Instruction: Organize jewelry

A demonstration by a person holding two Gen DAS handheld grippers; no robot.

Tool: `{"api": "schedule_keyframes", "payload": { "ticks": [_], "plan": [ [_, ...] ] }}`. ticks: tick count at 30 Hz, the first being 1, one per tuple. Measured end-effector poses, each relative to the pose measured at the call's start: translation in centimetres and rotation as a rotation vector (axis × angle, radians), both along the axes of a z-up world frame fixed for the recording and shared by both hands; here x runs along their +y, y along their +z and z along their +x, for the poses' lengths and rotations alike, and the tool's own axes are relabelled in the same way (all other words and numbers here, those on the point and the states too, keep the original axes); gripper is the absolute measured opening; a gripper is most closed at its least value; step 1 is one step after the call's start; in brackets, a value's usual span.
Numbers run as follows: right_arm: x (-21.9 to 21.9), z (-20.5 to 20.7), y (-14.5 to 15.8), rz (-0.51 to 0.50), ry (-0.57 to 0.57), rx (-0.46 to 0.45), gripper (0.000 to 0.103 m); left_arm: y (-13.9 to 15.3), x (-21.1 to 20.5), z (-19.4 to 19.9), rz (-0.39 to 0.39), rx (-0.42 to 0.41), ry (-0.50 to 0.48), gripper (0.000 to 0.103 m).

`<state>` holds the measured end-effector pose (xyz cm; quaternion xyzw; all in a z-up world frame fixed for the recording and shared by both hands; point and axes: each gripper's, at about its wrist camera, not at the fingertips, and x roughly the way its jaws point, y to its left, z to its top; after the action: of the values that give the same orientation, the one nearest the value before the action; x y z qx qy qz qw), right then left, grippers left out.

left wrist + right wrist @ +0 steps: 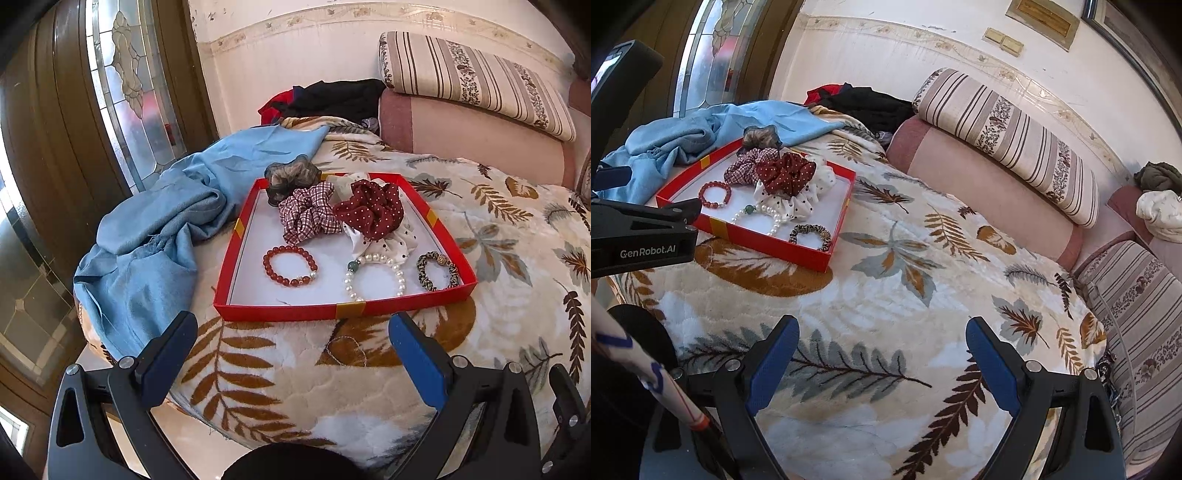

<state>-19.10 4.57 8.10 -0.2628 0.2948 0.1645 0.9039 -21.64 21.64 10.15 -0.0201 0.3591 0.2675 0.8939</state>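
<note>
A red tray with a white floor lies on the bed. In it are a red bead bracelet, a pearl bracelet, a leopard hair tie and several scrunchies, among them a plaid one and a dark red dotted one. My left gripper is open and empty just in front of the tray's near rim. My right gripper is open and empty over the blanket, right of the tray. The left gripper's body shows at the left of the right wrist view.
A leaf-patterned blanket covers the bed. A blue cloth lies left of the tray. Dark and red clothes lie behind it. A striped bolster on a pink cushion lines the wall.
</note>
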Motion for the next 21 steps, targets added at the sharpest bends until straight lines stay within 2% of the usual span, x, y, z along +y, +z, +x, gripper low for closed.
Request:
{"api": "schedule_keyframes", "payload": {
  "ticks": [21],
  "plan": [
    [0.00, -0.17, -0.25, 0.000, -0.001, 0.012, 0.094, -0.04, 0.31, -0.35, -0.003, -0.003, 0.022, 0.103]
  ]
}}
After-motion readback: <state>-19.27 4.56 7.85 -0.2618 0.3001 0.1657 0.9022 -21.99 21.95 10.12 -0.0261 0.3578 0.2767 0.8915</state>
